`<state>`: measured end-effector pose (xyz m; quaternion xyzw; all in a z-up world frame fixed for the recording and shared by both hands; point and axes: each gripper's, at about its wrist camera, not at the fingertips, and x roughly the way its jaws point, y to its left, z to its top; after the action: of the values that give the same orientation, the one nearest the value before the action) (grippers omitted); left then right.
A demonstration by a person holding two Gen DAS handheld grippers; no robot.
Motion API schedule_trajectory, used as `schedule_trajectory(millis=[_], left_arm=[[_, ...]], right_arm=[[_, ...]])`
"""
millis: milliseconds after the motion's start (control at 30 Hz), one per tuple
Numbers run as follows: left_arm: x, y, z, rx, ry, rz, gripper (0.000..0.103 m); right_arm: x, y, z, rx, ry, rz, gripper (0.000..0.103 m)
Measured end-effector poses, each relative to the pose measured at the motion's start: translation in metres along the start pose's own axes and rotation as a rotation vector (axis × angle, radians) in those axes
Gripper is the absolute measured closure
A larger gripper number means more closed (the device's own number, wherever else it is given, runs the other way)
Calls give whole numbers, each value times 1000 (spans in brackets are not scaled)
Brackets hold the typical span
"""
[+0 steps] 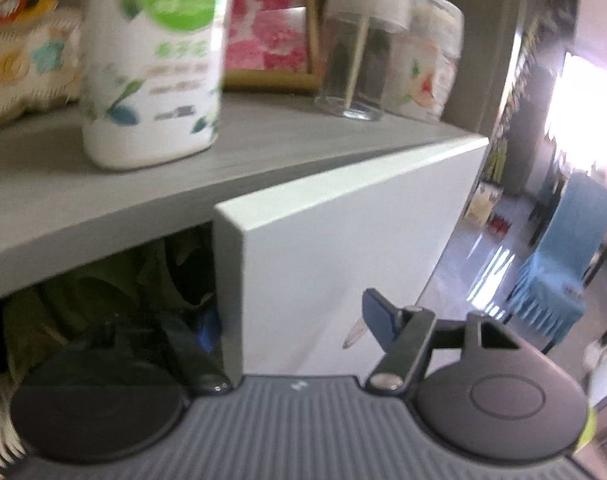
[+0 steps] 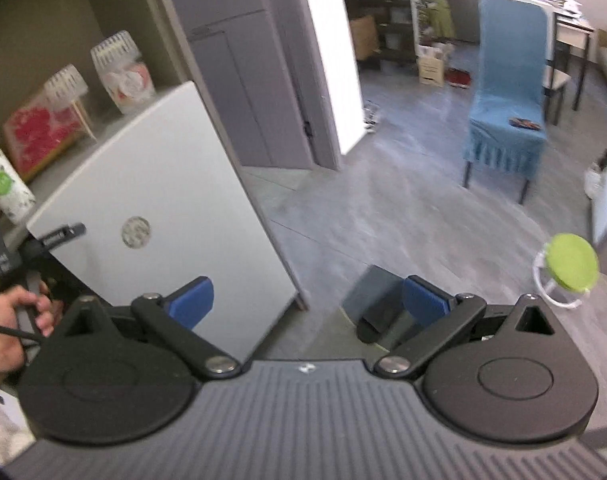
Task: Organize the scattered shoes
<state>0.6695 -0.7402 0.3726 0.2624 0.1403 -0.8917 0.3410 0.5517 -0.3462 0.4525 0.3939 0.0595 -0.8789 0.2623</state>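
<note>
- I am reading the left hand-held gripper point(image 1: 291, 320) as spread. One finger is sitting behind the edge of the white cabinet door point(image 1: 343, 240) and the other in front of it, so it is straddling the door, not pinching it.
- The door is standing partly open. Behind it I am seeing only dark green and black shapes, too blurred to call shoes.
- The right hand-held gripper point(image 2: 307, 300) is also spread and holding nothing. It is hovering over the grey floor point(image 2: 403, 208), just beside the open door.
- A dark flat thing point(image 2: 373, 308) is lying on the floor beside the right finger. It may be a slipper, but I cannot tell.
- Shoes are showing elsewhere on the floor: a red pair point(image 2: 457, 77) far back by the shelving, and a white one point(image 2: 594, 178) at the right edge past the blue chair point(image 2: 503, 100). They are lying well apart from each other and from the cabinet.
- Progress judgement: with shoes lying loose around the room, I am logging the organizing as unfinished.
- How much is already stowed I cannot say, since the cabinet's inside is unreadable.
- The open door could fit either loading in progress or closing up after a load.
</note>
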Motion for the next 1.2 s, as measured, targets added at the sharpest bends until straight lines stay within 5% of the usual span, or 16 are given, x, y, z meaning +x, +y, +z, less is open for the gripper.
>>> schedule_trajectory(millis=[267, 600, 967, 1167, 1200], left_arm=[[-24, -19, -14, 159, -6, -10, 34], [-69, -80, -45, 223, 48, -55, 34], [-96, -205, -73, 242, 139, -2, 36], [-96, -264, -75, 191, 187, 100, 54], [-95, -268, -74, 191, 197, 119, 65]], right_arm=[[-17, -12, -24, -7, 44, -58, 0], [-35, -64, -65, 119, 66, -25, 0], [-72, -178, -99, 295, -96, 67, 0], [-102, -241, -136, 408, -137, 45, 0], [-106, -251, -142, 433, -145, 35, 0]])
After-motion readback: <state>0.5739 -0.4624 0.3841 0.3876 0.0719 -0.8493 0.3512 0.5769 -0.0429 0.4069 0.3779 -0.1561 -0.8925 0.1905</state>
